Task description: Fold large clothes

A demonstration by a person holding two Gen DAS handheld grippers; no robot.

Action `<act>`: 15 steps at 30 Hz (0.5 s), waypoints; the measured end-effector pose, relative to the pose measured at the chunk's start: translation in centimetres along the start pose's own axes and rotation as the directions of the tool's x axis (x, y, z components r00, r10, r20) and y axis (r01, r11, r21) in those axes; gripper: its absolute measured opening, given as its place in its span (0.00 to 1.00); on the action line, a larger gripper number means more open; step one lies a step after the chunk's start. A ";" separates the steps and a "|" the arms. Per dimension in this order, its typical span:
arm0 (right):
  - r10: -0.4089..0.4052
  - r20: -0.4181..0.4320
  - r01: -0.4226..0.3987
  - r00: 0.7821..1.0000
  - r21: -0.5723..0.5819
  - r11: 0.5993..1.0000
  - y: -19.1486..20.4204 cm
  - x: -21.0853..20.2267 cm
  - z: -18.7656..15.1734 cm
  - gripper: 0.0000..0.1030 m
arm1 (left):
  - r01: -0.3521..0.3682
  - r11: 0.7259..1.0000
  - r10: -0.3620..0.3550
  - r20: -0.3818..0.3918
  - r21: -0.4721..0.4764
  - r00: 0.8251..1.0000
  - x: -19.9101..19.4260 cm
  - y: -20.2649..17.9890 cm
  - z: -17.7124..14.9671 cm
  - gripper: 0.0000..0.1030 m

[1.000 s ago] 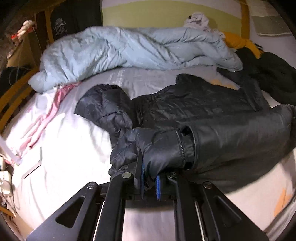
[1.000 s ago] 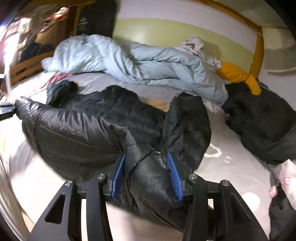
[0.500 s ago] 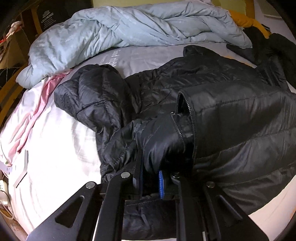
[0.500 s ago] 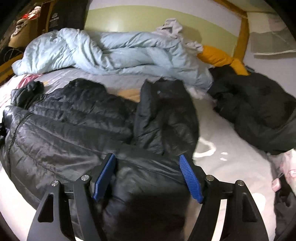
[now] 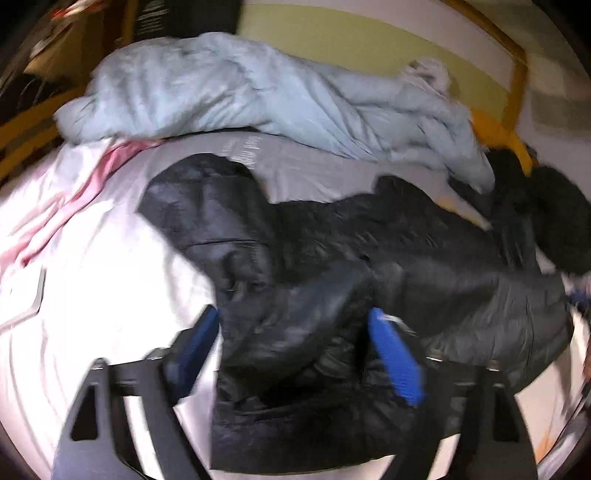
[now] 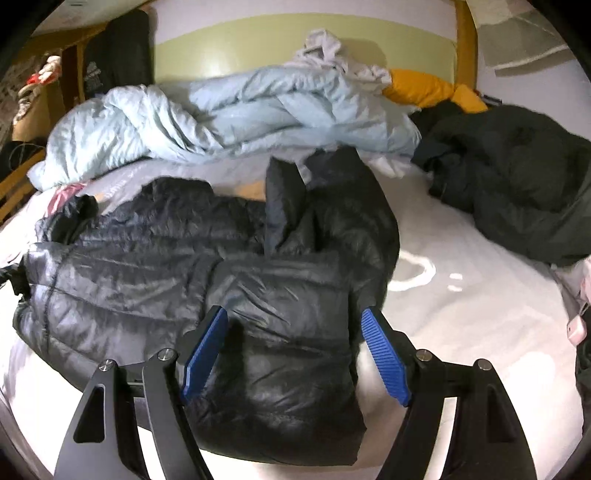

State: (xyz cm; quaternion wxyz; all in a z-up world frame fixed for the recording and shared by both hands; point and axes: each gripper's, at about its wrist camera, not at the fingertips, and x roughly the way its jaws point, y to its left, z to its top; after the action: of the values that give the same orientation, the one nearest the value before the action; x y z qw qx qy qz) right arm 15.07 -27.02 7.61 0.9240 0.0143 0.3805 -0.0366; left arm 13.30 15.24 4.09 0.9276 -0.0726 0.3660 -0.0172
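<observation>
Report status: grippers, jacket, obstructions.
Left gripper, right gripper open, just released. Black quilted puffer jacket lying on white bedsheet. Light-blue duvet behind, clear.

Black tongs (image 6: 291, 321), ribbed blue pads (image 6: 384, 354), silver screws

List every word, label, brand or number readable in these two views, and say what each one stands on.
None can be read for certain.
Grey sheet: a short line of pale lettering beside the black puffer jacket, too blurred to read.
Dark panel behind the light blue duvet: a pale logo with small lettering beneath, too small to read.
Dark panel, left wrist view: faint lettering, blurred.
</observation>
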 end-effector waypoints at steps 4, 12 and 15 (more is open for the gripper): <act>0.005 -0.038 -0.002 0.999 0.088 0.996 -1.5 1.1 -0.6 0.75 | 0.026 0.989 -0.038 -0.082 -0.145 0.996 1.4 3.2 -0.5 0.90; 0.198 -0.215 -0.154 0.956 0.208 0.966 -2.5 4.9 -2.4 0.25 | 0.239 0.925 -0.282 -0.113 -0.295 0.953 5.0 4.9 -0.7 0.19; 0.181 -0.191 -0.153 0.965 0.154 0.976 -1.7 4.1 -2.4 0.15 | 0.174 0.960 -0.207 -0.137 -0.220 0.969 3.7 3.3 -1.0 0.12</act>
State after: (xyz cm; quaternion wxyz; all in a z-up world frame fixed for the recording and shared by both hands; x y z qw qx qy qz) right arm 16.17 -28.79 3.07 0.8767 0.1138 0.4670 0.0171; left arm 15.26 18.03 0.39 0.8769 -0.2020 0.4298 -0.0742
